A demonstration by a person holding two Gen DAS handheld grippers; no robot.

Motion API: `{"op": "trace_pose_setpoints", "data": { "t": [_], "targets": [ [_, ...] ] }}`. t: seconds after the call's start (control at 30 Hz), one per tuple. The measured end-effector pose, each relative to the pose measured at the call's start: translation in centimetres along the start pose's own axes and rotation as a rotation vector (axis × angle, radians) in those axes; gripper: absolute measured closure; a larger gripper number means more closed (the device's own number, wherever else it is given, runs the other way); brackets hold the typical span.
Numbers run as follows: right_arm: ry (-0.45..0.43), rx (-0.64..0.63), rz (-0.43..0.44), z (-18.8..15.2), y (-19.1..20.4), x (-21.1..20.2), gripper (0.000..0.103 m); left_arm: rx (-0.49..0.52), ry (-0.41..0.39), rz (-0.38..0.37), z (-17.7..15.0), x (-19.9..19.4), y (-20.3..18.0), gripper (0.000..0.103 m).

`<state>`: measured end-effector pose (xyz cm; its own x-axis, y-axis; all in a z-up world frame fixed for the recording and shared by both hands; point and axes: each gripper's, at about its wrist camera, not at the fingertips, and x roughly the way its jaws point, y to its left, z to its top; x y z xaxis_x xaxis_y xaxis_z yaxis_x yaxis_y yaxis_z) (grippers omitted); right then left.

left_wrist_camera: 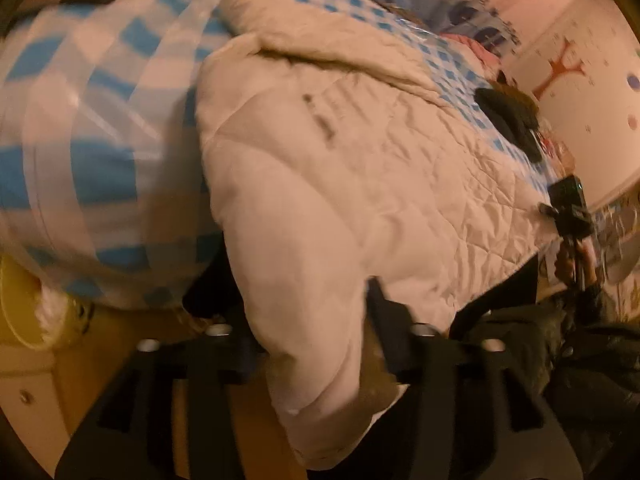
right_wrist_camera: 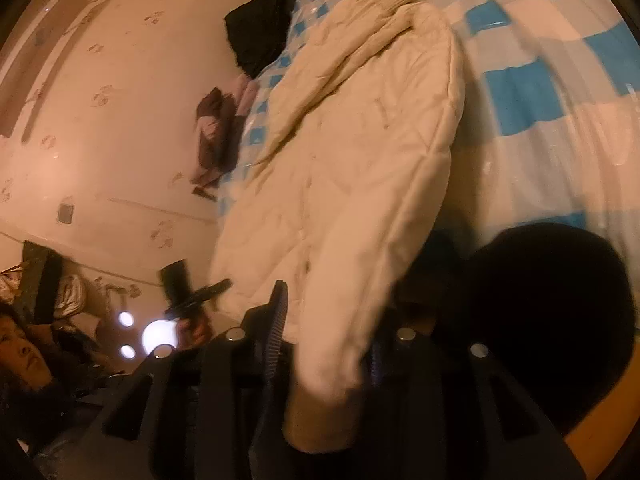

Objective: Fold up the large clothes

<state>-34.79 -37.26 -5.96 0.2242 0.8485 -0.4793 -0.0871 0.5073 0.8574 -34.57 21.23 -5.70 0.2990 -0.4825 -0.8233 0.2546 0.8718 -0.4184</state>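
**Cream quilted jacket on checked bed cover**

Item: cream quilted jacket (left_wrist_camera: 360, 184) — lies spread over the blue-and-white checked cover (left_wrist_camera: 80, 128) of a bed, its near edge hanging off the side.

Left tool (left_wrist_camera: 316, 344) — pinching a fold of the jacket's hanging edge.

Right tool (right_wrist_camera: 328, 344) — likewise clamped on a bunched jacket edge.

Also present: black garment (right_wrist_camera: 260, 20) at the cover's far end; brown-and-pink cloth (right_wrist_camera: 220, 132) beside it; patterned wall (right_wrist_camera: 120, 100). Both views blurred.
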Motion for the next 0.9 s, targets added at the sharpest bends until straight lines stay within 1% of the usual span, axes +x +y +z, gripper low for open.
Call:
{"op": "trace_pose_setpoints", "data": {
  "t": [0.03,0.07,0.13,0.17,0.2,0.23,0.27,0.33,0.4,0.47,0.5,0.53,0.6,0.67,0.73,0.8,0.9],
  "targets": [
    [0.009,-0.007,-0.007,0.0,0.1,0.3,0.065,-0.017,0.002,0.001,0.0,0.4,0.2,0.043],
    [0.016,-0.015,-0.012,0.1,0.2,0.6,0.065,-0.028,0.001,-0.01,0.0,0.7,0.4,0.043],
    [0.0,-0.021,-0.013,0.3,0.2,0.8,0.066,-0.027,-0.002,-0.037,0.0,1.3,0.1,0.044],
    [-0.012,-0.017,-0.002,0.3,0.0,0.7,0.071,-0.018,-0.01,-0.045,0.1,1.3,-0.1,0.063],
    [-0.031,-0.012,0.017,0.3,-0.1,0.7,0.075,-0.019,-0.006,-0.071,0.1,1.4,-0.2,0.072],
    [-0.056,-0.007,0.045,0.2,-0.2,0.4,0.077,-0.022,-0.017,-0.086,0.2,1.1,-0.3,0.083],
    [-0.082,-0.01,0.076,0.1,-0.2,0.1,0.081,-0.018,-0.029,-0.123,0.3,0.6,-0.6,0.089],
    [-0.126,-0.03,0.133,-0.4,0.4,-0.7,0.082,-0.004,-0.055,-0.153,0.3,-0.5,-0.9,0.091],
    [-0.183,-0.067,0.229,-0.9,1.3,-2.2,0.082,0.017,-0.077,-0.19,0.3,-1.8,-1.2,0.092],
    [-0.217,-0.095,0.297,-1.3,2.0,-3.2,0.082,0.036,-0.111,-0.238,0.2,-3.3,-1.4,0.092],
    [-0.235,-0.111,0.342,-1.7,2.4,-4.0,0.082,0.046,-0.152,-0.287,0.0,-4.7,-1.4,0.092],
    [-0.245,-0.117,0.371,-1.8,2.5,-4.6,0.082,0.047,-0.181,-0.32,-0.2,-5.8,-1.3,0.092],
    [-0.266,-0.136,0.445,-2.4,2.9,-5.4,0.082,0.039,-0.226,-0.369,-0.6,-7.6,-0.9,0.092],
    [-0.293,-0.135,0.485,-2.6,2.7,-5.8,0.082,0.018,-0.244,-0.383,-1.0,-8.4,-0.2,0.092],
    [-0.317,-0.111,0.508,-2.4,1.9,-5.6,0.082,-0.042,-0.239,-0.397,-1.2,-7.9,1.4,0.092],
    [-0.347,-0.059,0.526,-1.7,0.1,-5.2,0.082,-0.108,-0.25,-0.433,-1.1,-7.1,2.9,0.092],
    [-0.386,-0.027,0.544,0.0,-0.6,-5.0,0.082,-0.177,-0.311,-0.477,-0.1,-6.9,3.9,0.092]
  ]
}}
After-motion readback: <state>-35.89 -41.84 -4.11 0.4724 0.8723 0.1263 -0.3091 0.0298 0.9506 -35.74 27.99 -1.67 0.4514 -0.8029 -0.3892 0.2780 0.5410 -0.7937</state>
